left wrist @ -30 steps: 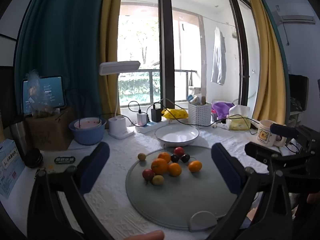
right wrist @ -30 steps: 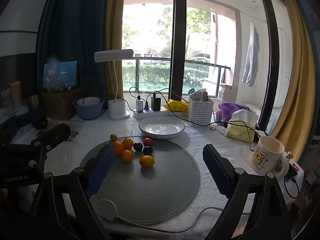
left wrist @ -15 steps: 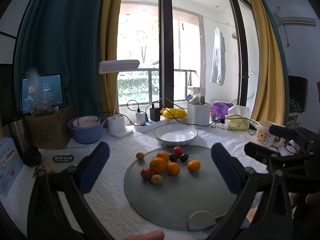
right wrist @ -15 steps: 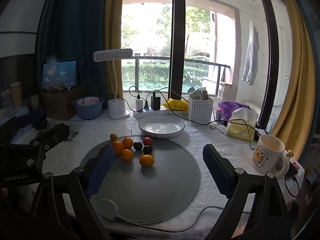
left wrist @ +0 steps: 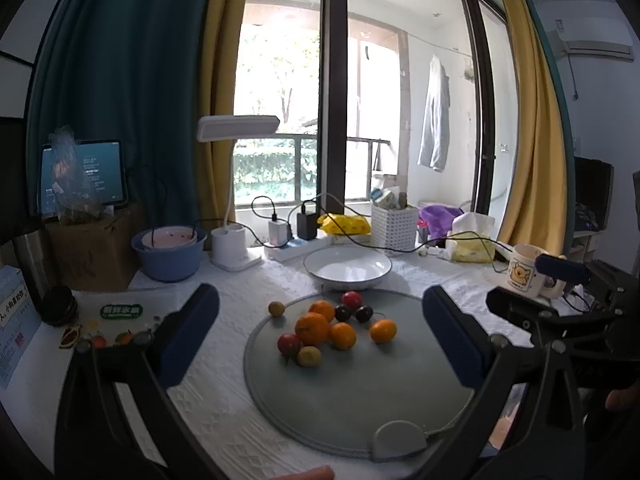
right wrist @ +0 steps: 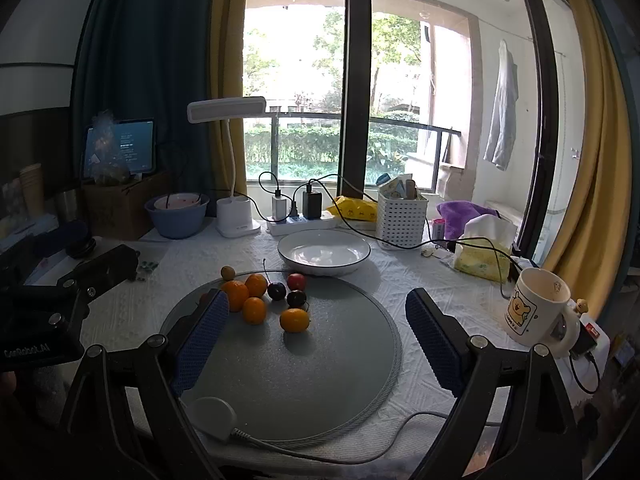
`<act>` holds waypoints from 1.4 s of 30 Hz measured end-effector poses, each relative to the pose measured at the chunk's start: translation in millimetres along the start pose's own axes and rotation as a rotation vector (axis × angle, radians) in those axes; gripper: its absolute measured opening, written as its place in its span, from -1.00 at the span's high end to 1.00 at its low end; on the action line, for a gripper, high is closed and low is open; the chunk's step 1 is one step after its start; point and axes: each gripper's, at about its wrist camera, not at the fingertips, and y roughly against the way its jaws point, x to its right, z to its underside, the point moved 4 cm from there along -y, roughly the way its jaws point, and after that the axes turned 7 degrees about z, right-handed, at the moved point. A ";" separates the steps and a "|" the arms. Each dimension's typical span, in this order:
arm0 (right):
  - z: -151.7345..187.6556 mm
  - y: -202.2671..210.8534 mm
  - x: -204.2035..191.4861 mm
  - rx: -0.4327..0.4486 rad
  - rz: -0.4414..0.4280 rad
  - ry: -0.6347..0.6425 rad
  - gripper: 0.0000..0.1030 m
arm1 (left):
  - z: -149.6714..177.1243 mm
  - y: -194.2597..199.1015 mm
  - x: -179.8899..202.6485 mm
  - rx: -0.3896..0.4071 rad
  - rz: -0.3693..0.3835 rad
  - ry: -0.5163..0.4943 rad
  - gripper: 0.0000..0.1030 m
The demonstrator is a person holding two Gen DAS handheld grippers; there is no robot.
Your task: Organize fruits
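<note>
Several small fruits lie clustered on a round grey mat [left wrist: 360,392] [right wrist: 312,380]: oranges [left wrist: 311,327] [right wrist: 295,319], dark cherries [left wrist: 363,313] [right wrist: 276,291], a red fruit [left wrist: 351,299] [right wrist: 296,280] and small yellow-green ones [left wrist: 308,356]. One yellow-green fruit [left wrist: 276,308] [right wrist: 227,271] sits just off the mat. An empty white plate [left wrist: 347,269] [right wrist: 324,251] stands behind the mat. My left gripper [left wrist: 320,332] is open and empty, held above the mat. My right gripper [right wrist: 318,336] is open and empty, near the fruits.
A bear mug [right wrist: 536,306] [left wrist: 524,274] stands at the right. At the back are a blue bowl [left wrist: 169,254], a white desk lamp [right wrist: 236,216], a power strip with cables [right wrist: 300,220], a white basket [right wrist: 401,220] and tissues [right wrist: 482,256]. A white puck with cable [right wrist: 212,416] lies on the mat's near edge.
The left wrist view has shifted slightly; the fruits sit a little lower left in it. The right gripper has barely moved. Both stay open.
</note>
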 end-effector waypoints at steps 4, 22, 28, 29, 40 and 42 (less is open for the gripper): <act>0.1 0.8 -0.1 0.001 0.001 0.000 -0.79 | -0.2 0.0 -0.4 0.001 0.000 0.000 -0.99; -1.3 2.3 -1.7 0.001 0.001 0.001 -0.79 | -0.6 -0.9 -1.9 0.003 -0.006 0.003 -0.99; -2.1 0.2 -2.1 -0.002 0.003 0.002 -0.79 | -0.2 -2.2 -4.8 -0.003 -0.008 0.009 -0.99; -2.3 -0.4 -1.7 -0.001 0.005 0.005 -0.79 | -0.1 -2.5 -5.1 -0.004 -0.007 0.010 -0.99; 1.0 -14.6 1.0 -0.020 0.008 0.009 -0.79 | 12.4 -20.8 -7.5 -0.073 -0.002 0.020 -0.99; 3.4 -20.3 1.2 -0.034 0.010 0.011 -0.79 | 18.5 -28.5 -8.6 -0.099 -0.002 0.023 -0.97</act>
